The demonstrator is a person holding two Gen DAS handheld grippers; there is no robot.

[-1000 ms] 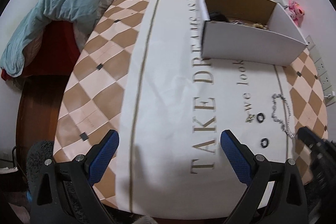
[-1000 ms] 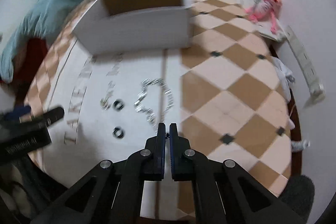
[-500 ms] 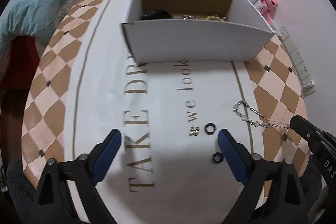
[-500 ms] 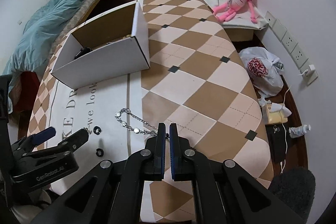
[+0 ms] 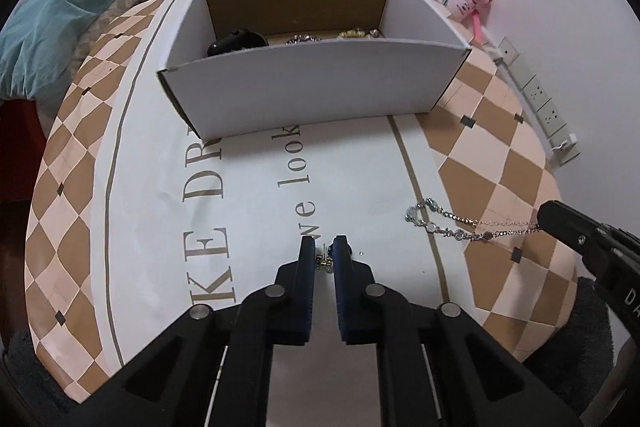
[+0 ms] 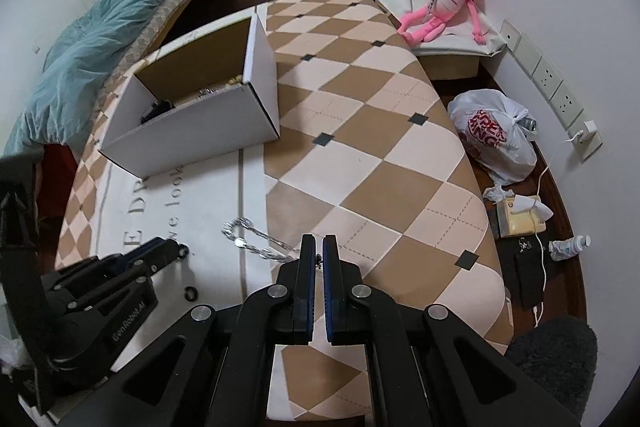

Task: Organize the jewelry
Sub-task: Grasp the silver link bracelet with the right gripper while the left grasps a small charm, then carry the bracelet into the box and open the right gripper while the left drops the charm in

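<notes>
A silver chain bracelet [image 6: 244, 241] lies stretched across the white cloth, one end pinched in my shut right gripper [image 6: 319, 246]. The left wrist view shows that chain [image 5: 448, 227] running to the right gripper [image 5: 543, 218]. My left gripper [image 5: 323, 247] points down at the cloth, its jaws closing on a small gold and silver earring [image 5: 323, 261] between the blue pads. A black ring [image 5: 348, 249] peeks out beside its right finger. Another black ring [image 6: 191, 293] lies loose nearby. The open white box [image 5: 312, 87] behind holds a black item [image 5: 236, 42] and other jewelry [image 5: 356, 34].
The round table's checked cloth [image 6: 360, 147] drops off at the right edge. A bed with a teal blanket [image 5: 60, 7] is at the left. A pink plush toy [image 6: 448, 3], a plastic bag [image 6: 496, 135], floor clutter and wall sockets [image 6: 552, 87] lie to the right.
My left gripper moved over to the earring beside the rings and its wide-open jaws came together around it. The right gripper stayed shut and the chain went from a loose loop to a stretched line.
</notes>
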